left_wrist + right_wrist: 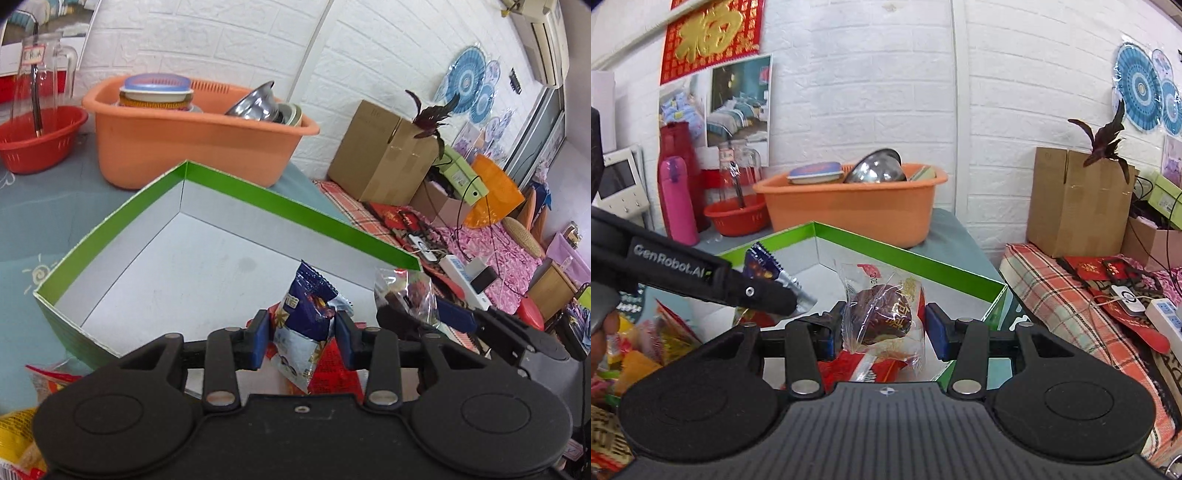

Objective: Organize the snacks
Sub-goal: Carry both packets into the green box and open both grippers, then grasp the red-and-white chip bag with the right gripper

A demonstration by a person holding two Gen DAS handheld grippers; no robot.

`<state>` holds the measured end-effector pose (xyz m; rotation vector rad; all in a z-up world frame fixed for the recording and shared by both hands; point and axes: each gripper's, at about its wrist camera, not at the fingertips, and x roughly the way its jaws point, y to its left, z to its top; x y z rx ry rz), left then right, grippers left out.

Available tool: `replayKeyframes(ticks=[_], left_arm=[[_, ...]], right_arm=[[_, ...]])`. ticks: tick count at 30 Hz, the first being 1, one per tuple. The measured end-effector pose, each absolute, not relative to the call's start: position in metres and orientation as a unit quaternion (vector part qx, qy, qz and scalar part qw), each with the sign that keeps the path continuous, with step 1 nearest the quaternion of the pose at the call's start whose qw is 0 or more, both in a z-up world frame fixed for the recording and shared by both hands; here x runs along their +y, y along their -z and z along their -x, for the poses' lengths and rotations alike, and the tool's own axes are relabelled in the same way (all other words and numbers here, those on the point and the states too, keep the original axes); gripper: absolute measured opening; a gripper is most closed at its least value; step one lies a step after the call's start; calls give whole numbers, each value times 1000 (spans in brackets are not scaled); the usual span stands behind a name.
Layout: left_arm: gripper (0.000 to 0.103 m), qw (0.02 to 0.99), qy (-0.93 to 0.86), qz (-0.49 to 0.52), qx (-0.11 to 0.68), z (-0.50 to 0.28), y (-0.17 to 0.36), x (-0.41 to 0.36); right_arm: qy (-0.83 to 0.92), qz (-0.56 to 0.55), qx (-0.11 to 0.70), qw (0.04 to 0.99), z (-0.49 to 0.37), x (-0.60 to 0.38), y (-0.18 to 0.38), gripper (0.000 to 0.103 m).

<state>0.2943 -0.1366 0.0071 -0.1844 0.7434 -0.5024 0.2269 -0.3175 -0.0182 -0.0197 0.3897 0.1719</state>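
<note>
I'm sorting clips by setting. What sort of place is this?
Most likely a lived-in home room. An orange basin of bowls sits on the table, bedding photos hang on the white brick wall, and a patterned bed or couch holds boxes.

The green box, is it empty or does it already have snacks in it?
Empty as far as visible: the green box shows only bare white floor. Its near corner is hidden behind the blue snack packet, so cannot tell there.

Orange tub (192, 147) holding steel bowl (255, 103); red basket (37, 140) beside; cardboard box (380, 155) right.
</note>
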Motion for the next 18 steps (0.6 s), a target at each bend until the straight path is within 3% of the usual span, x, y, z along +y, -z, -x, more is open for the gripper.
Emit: replayKeyframes(ticks=[1,2,3,4,5,18], left_arm=[[86,897,242,88,360,-296,-5,-137],[103,897,240,88,360,-296,-3,-137],[103,898,244,88,356,-295,-3,-136],[103,900,250,88,347,-293,-5,-136],[103,902,247,88,343,-289,-7,-135],[103,921,236,94,294,-198,-58,-107]], right_arm=[[-84,14,192,978,-229,-317,21,80],[-88,22,187,978,-231,-315,23,84],[-90,31,180,979,-232,-314,25,84],[-89,42,178,979,-232,-313,27,99],[-84,50,175,980,-229,-313,27,103],[-99,18,155,983,-140,-314,0,103]])
